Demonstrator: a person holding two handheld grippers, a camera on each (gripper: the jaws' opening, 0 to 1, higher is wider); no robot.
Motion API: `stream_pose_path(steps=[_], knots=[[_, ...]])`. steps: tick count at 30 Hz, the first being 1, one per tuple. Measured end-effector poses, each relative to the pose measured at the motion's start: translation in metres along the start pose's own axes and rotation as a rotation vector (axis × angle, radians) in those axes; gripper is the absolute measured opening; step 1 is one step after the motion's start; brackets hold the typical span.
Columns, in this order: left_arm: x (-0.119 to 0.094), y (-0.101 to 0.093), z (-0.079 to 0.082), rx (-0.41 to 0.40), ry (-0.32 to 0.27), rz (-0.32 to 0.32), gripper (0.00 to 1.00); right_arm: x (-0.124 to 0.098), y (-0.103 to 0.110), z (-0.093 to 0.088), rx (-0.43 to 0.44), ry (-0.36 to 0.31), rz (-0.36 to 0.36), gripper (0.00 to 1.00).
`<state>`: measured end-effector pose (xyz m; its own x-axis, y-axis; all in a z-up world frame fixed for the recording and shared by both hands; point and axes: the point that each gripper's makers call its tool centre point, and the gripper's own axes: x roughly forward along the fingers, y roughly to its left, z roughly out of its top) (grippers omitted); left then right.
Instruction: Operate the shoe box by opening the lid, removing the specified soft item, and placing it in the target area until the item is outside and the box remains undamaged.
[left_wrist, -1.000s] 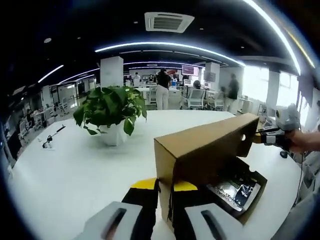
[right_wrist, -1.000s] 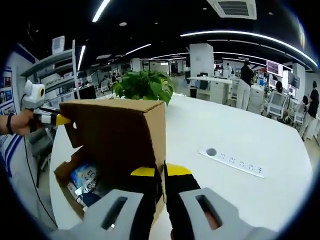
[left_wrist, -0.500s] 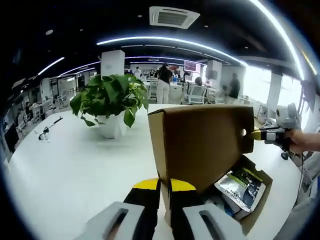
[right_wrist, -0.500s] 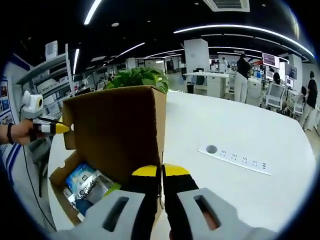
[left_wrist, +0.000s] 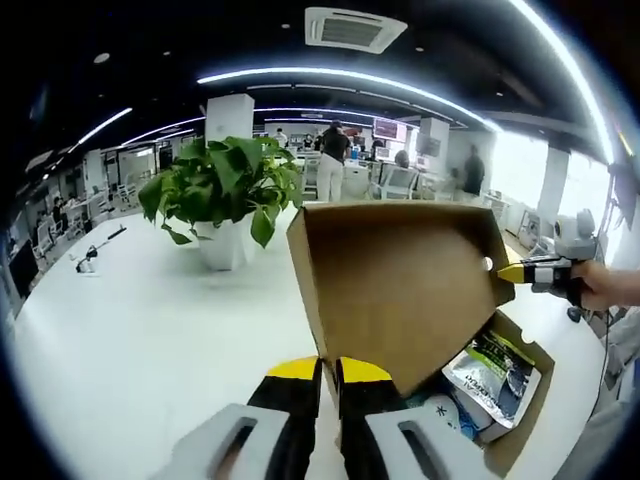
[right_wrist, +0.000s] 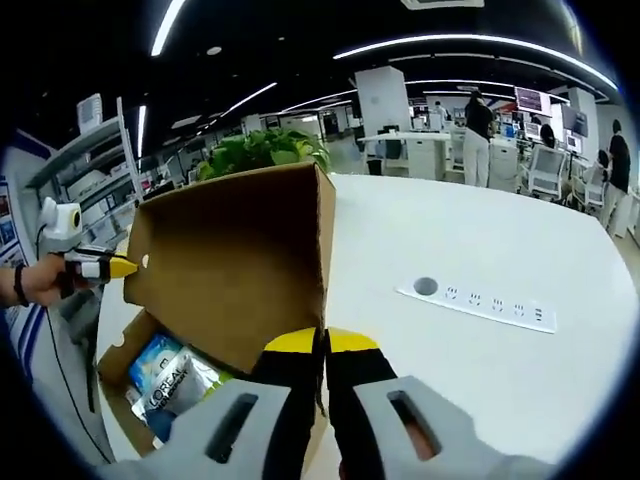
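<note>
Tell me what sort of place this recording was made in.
Most likely an open-plan office: a big white table with a built-in power strip, a potted plant, desks with chairs and people behind, and a ceiling air vent.

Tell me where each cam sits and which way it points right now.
Left gripper view: rides the left gripper, clamped on one lid corner; faces across the white table to the potted plant; the right gripper and hand enter from the right.
Right gripper view: rides the right gripper at the opposite lid corner; faces the power strip and office; the left gripper and hand enter from the left.
Shared: raised lid, open shoe box with packets, plant, table.
</note>
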<state>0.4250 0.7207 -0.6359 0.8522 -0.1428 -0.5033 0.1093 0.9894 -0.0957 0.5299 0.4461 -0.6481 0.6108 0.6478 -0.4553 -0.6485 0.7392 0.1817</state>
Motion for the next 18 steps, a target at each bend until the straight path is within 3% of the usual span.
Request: stream_pose_path(steps=[18], knots=[[0.023, 0.009, -0.014, -0.026, 0.056, 0.021, 0.05, 0.02, -0.009, -0.006, 0.069, 0.021, -0.009, 0.02]])
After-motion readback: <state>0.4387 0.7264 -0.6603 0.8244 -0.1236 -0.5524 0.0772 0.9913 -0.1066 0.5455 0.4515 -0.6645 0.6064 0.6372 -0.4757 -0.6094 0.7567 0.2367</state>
